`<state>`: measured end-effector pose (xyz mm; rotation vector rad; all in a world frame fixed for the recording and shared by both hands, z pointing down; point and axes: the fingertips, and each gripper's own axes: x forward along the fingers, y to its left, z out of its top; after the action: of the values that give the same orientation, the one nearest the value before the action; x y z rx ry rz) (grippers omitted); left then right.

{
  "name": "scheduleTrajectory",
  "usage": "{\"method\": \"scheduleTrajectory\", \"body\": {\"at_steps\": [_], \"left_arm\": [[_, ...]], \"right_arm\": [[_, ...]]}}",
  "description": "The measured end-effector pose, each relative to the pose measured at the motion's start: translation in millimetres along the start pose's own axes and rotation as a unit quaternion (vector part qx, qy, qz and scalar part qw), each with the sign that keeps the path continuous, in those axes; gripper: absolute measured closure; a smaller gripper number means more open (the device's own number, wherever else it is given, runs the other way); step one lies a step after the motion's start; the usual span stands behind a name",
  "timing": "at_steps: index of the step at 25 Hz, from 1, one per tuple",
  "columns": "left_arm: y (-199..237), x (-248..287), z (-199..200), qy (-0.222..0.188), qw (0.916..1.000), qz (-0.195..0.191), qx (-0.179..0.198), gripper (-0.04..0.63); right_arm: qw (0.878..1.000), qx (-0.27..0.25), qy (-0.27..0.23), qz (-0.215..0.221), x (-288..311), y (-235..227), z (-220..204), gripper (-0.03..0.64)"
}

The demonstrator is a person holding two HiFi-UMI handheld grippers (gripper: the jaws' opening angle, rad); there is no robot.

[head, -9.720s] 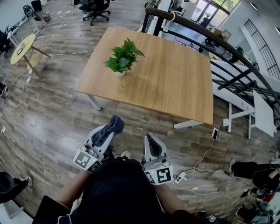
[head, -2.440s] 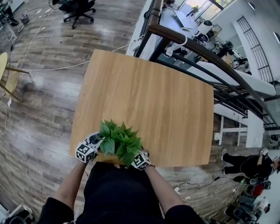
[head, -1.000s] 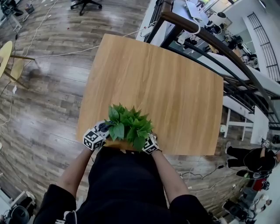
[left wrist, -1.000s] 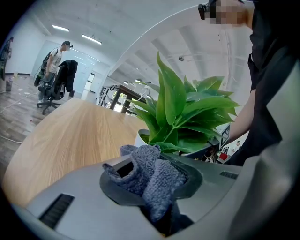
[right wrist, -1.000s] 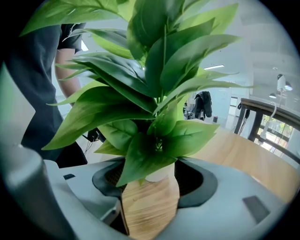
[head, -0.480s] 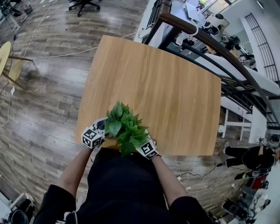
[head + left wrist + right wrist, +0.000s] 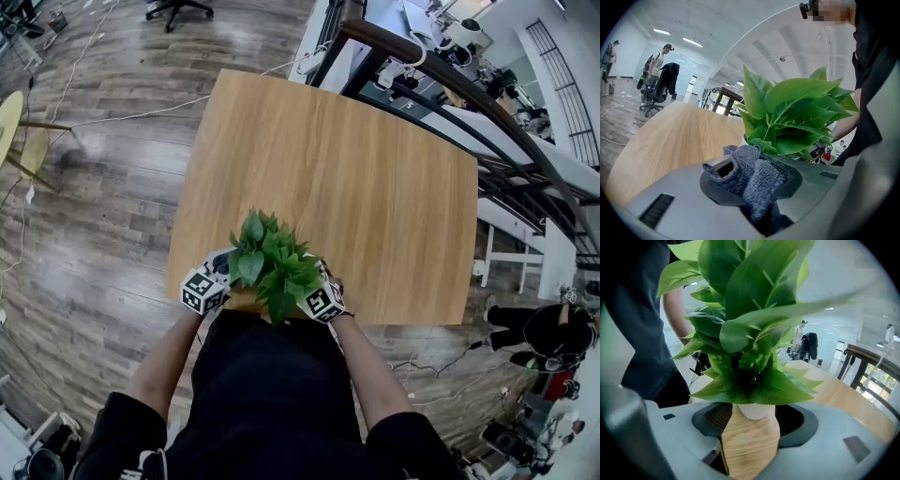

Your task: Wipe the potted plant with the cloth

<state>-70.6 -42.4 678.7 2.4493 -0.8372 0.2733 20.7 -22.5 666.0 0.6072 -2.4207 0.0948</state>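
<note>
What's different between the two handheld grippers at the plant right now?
The left gripper has its jaws clamped on a crumpled grey cloth; the right gripper carries no cloth. The right gripper's jaws stand wider, either side of the small white pot, apparently gripping it; the left gripper grips only cloth. Both flank the green plant at the wooden table's near edge.

A light wooden table (image 7: 328, 159) stands on a grey-brown plank floor (image 7: 84, 216). A dark curved railing (image 7: 441, 70) runs from 12 to 3 o'clock. At 11 o'clock is a black office chair (image 7: 178, 7), at 9 o'clock a round pale side table (image 7: 7, 117). A cable (image 7: 122, 117) trails across the floor. Strip lights (image 7: 693, 42) shine overhead.
</note>
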Motion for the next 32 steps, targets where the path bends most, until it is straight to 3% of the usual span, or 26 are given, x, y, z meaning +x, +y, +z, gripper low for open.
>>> {"method": "scheduleTrajectory", "body": {"at_steps": [4,9,13,17,21,28,32], "left_arm": [[-2,-1,-2,0.004,0.9999,-0.004,0.015,0.462],[-17,-1,-10,0.021,0.9986,-0.024,0.042,0.460],[-27,-4,-18,0.023,0.9987,-0.032,0.033,0.462],[-24,-3,-10,0.015,0.9997,-0.016,0.014,0.462],[-20,0,-12,0.022,0.9988,-0.015,0.041,0.462],[-1,-2,-3,0.014,0.9996,-0.001,0.024,0.460],[2,-1,1,0.004,1.0000,0.002,0.006,0.460]], "right_arm": [[0.999,0.023,-0.006,-0.024,2,-2,2,0.348],[1.000,0.018,-0.003,-0.024,4,-4,4,0.348],[1.000,0.017,-0.001,-0.026,4,-5,4,0.348],[0.999,0.030,-0.002,-0.025,2,-1,4,0.348],[0.999,0.043,-0.009,-0.014,-6,11,-1,0.348],[0.996,0.078,-0.025,0.021,-12,32,-1,0.348],[0.990,0.132,-0.032,-0.032,-20,1,-11,0.348]]}}
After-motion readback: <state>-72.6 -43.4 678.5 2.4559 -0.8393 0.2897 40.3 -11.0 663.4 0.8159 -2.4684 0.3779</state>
